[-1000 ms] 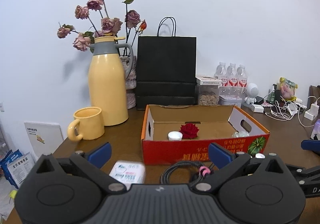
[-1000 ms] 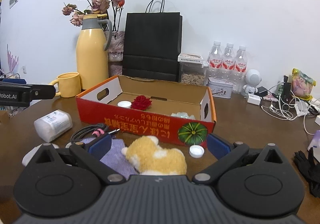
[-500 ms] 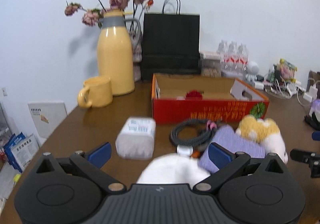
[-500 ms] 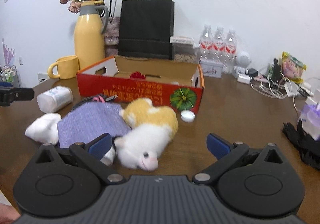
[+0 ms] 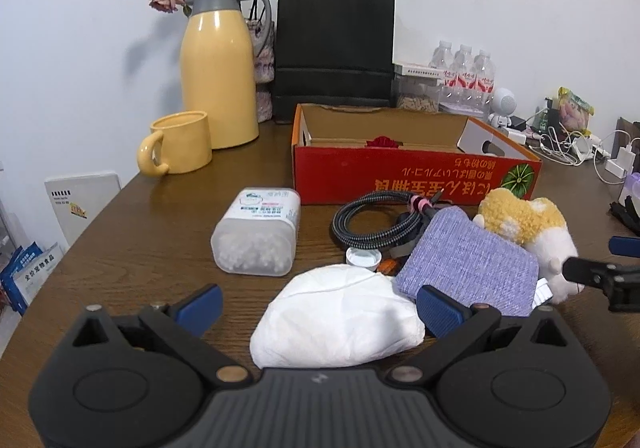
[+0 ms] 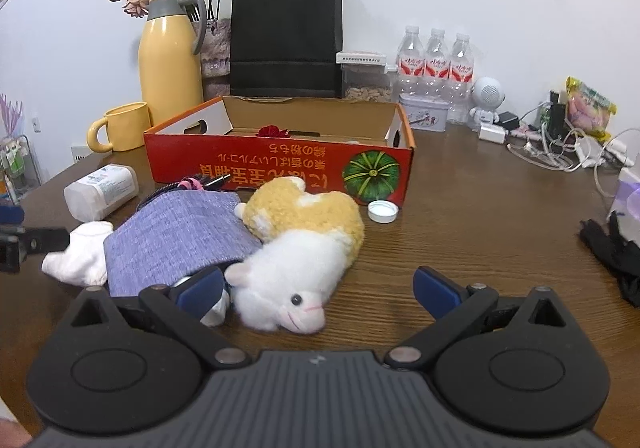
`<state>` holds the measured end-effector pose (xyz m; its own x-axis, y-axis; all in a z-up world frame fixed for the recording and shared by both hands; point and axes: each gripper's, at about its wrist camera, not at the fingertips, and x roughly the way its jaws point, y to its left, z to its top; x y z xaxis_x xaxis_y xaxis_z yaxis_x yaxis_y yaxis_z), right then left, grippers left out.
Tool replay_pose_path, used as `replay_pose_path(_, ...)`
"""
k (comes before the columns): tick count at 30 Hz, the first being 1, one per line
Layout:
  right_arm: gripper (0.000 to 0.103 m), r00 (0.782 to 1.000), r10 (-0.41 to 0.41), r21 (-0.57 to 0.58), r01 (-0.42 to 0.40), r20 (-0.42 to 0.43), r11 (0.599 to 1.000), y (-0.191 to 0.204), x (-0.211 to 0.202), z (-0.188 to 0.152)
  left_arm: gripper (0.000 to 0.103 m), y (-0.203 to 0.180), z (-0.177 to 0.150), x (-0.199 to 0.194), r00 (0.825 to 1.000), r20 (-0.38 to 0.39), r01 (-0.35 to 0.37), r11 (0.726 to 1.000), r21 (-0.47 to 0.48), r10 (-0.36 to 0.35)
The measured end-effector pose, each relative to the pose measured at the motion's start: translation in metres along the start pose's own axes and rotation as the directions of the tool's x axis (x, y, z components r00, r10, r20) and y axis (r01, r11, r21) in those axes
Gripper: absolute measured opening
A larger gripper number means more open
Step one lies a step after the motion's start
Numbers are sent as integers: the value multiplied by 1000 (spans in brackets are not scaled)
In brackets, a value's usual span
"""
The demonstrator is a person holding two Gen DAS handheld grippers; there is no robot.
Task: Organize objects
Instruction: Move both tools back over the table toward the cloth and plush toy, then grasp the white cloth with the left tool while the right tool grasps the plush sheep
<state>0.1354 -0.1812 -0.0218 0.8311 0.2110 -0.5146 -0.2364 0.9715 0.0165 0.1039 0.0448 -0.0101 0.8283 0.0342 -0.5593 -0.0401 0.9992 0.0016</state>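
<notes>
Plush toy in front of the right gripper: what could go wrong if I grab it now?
The plush toy lies against the purple cloth, so the open right gripper could pinch cloth too. Lifting it may nudge the loose white cap. The open left gripper faces the same pile over the white mask; the two could collide.

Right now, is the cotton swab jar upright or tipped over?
Tipped over. The cotton swab jar lies on its side on the table, label facing up, left of the coiled cable.
</notes>
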Motion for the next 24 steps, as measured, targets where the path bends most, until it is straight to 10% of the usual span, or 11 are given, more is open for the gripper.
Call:
replay_pose_path(11,102,998,8,165,2,-62,986,-12,40,1,103,1,0,8,1000,-23,10,1000,-14,-10)
replay_pose_path(15,57,995,70,218,-51,-77,975,-21,43,-6,103,1,0,14,998,-51,29,999,-39,-31)
replay_pose_path(24,56,999,22,209,-11,-48,978,-39,32,-17,103,-6,2,35,993,-114,38,999,-24,-40)
